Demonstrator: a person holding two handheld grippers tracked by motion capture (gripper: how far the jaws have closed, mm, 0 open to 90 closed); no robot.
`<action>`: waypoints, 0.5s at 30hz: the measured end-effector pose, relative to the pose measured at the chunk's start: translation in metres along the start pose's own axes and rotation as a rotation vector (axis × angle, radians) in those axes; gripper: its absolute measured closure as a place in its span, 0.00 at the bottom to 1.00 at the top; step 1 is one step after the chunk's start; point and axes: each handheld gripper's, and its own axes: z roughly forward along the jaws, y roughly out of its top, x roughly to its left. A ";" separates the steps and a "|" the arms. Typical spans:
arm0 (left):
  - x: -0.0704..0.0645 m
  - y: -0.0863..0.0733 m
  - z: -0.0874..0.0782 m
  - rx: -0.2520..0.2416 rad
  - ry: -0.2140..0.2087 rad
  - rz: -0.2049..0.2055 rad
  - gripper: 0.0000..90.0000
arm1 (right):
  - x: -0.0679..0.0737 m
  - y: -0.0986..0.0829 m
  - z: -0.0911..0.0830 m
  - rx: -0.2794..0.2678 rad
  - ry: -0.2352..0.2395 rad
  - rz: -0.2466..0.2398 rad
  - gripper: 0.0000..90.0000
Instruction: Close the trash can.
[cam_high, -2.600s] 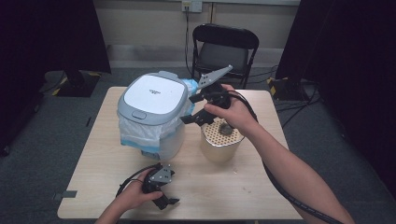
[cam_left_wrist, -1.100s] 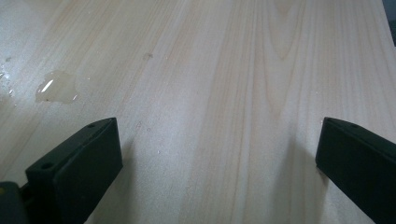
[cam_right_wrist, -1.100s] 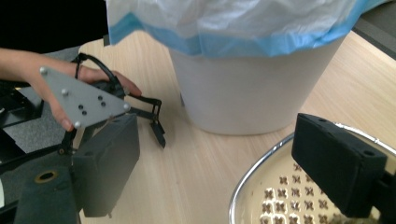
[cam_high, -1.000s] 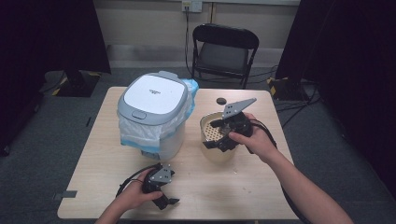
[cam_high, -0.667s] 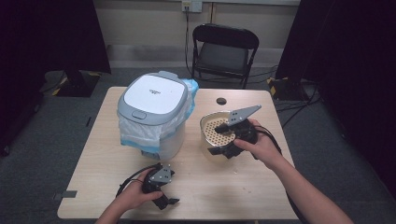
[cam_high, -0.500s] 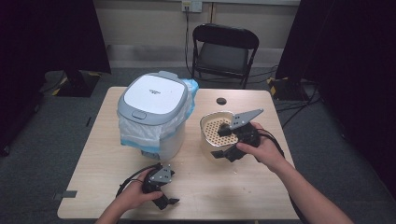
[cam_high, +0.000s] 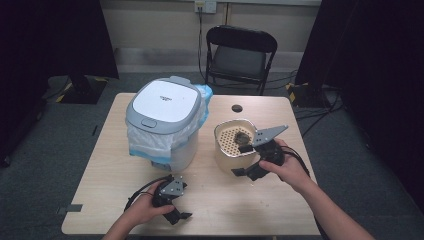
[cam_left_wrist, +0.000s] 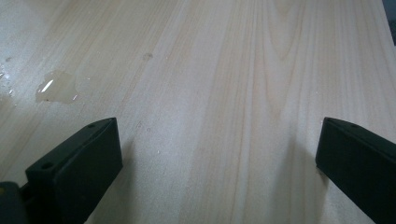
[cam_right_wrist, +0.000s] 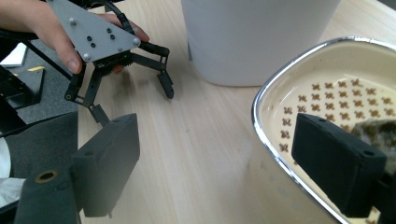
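A cream basket (cam_high: 222, 131) with a perforated floor stands on the table's right half, and a dark lump (cam_high: 243, 136) lies inside it. My right gripper (cam_high: 243, 160) is open at the basket's near rim. In the right gripper view its jaws straddle the rim (cam_right_wrist: 261, 130), one over the table and one over the inside, beside the dark lump (cam_right_wrist: 373, 128). My left gripper (cam_high: 177, 216) rests open on the table near the front edge. Bare wood lies between its jaws in the left gripper view (cam_left_wrist: 219, 154).
A white lidded bin (cam_high: 162, 107) with a plastic liner stands left of the basket. A small puddle (cam_left_wrist: 58, 87) lies on the wood. A black disc (cam_high: 237, 108) sits behind the basket, and a folding chair (cam_high: 240, 50) stands beyond the table. The left gripper (cam_right_wrist: 135, 105) also appears in the right gripper view.
My right gripper came down from beside the bin lid, moved right and toward me, and now sits at the basket's near rim. The left gripper has stayed put.
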 end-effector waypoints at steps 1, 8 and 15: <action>0.000 0.000 0.000 0.001 0.000 0.000 0.00 | 0.000 -0.002 -0.001 -0.001 -0.001 0.005 0.17; 0.000 0.000 0.000 0.001 0.000 0.000 0.00 | 0.001 -0.016 -0.004 0.004 -0.007 0.018 0.17; 0.000 0.000 0.000 0.000 0.000 0.000 0.00 | 0.002 -0.030 -0.004 0.012 -0.005 0.031 0.17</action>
